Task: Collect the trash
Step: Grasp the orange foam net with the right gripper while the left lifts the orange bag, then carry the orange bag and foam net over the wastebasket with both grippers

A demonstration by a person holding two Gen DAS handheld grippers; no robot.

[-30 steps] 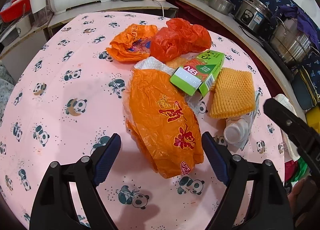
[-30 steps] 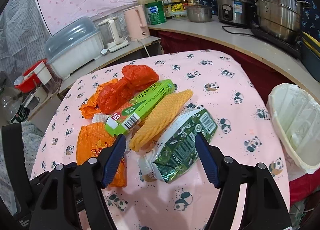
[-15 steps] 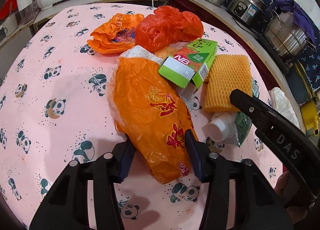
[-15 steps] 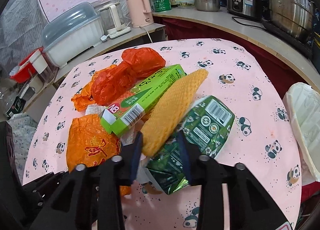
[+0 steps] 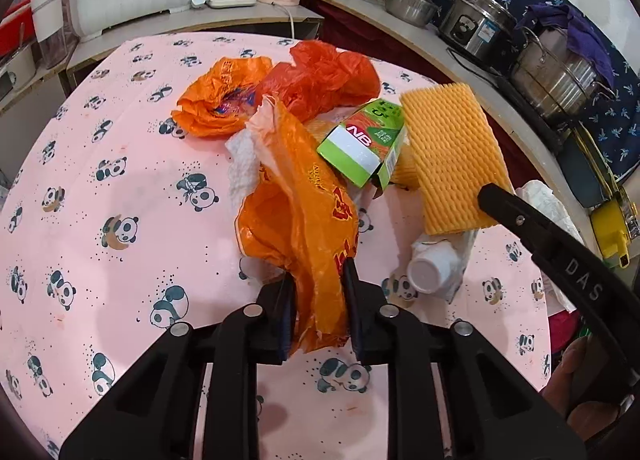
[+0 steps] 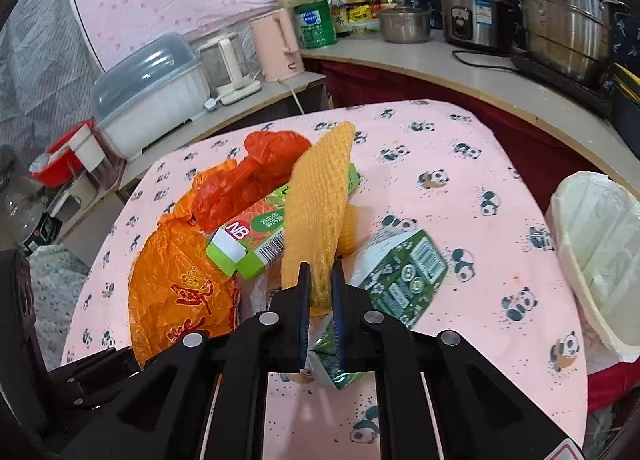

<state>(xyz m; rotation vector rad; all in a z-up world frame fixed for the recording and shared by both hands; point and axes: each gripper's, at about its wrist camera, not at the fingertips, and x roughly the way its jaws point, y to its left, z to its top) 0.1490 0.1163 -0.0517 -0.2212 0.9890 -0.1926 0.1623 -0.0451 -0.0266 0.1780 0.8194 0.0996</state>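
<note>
Trash lies on a round table with a pink panda cloth [image 5: 120, 180]. My left gripper [image 5: 318, 288] is shut on an orange plastic bag [image 5: 304, 212] and lifts its near end off the table. My right gripper [image 6: 320, 292] is shut on a yellow foam net sleeve [image 6: 316, 196], which stands tilted up; the sleeve also shows in the left wrist view [image 5: 452, 152]. A green NB box [image 5: 364, 140], a red bag [image 5: 320, 76], another orange bag [image 5: 224, 96], a white tissue [image 5: 240, 164] and a green carton [image 6: 400, 272] with a white cap [image 5: 428, 272] lie around them.
A bin with a white liner [image 6: 600, 252] stands at the table's right edge. Behind are a counter with steel pots [image 6: 560, 20], a pink kettle [image 6: 280, 44] and a white covered container [image 6: 152, 92]. The right gripper's arm [image 5: 560, 256] crosses the left wrist view.
Both grippers have closed: the left on the orange bag, the right on the yellow foam sleeve. Both items are now raised off the table.
</note>
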